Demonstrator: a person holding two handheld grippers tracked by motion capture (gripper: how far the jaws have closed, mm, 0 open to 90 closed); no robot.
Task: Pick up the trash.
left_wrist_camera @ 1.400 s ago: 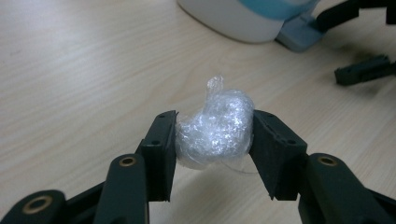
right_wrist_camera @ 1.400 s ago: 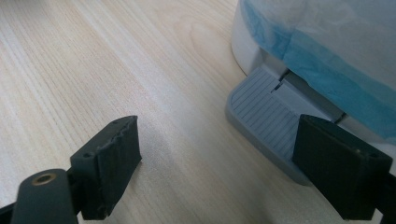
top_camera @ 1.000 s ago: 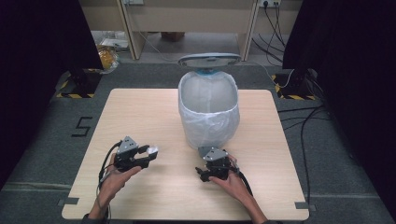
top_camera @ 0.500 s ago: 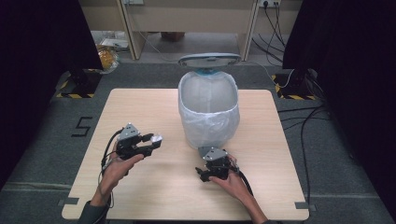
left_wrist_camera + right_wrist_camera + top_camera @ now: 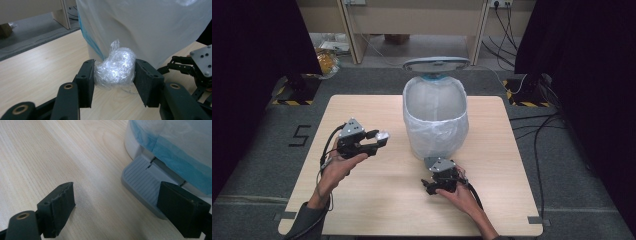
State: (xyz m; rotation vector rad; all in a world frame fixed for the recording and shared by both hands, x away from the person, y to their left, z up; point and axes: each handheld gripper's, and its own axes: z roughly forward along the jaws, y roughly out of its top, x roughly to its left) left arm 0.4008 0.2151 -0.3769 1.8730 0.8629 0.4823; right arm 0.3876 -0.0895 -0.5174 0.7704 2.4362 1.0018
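In the high view, one pedal bin [image 5: 435, 119] lined with a white bag is seen standing at the far middle of the table [image 5: 362, 200], its lid [image 5: 436, 63] raised. The left gripper [image 5: 374, 141] is held above the table, left of the bin, with a small crumpled wad of clear plastic [image 5: 382, 135] pinched at its tip. The right gripper [image 5: 438, 181] is seen low at the bin's near side. Two grippers, one bin and one wad are counted; no other loose item is seen on the table.

In the left gripper view, the jaws are closed on the wad [image 5: 115, 67], one pad on each flank, with the bag [image 5: 150, 25] just behind it. The other gripper [image 5: 197, 67] is seen at the right edge. The wad is judged very light, soft and springy: it would be crushed rather than broken, and it could slip out if only a loose tail of film were caught. A hold across its bulk, as shown, is judged the soundest. Once released, it would likely fall slowly and might cling to a pad.

In the right gripper view, the jaws stand wide apart and hold nothing, just above the table [image 5: 50, 157]. The bin's grey ribbed pedal [image 5: 141, 186] lies between them, nearer the right jaw, below the blue-tinted bag edge [image 5: 175, 155]. The pedal is judged stiff.
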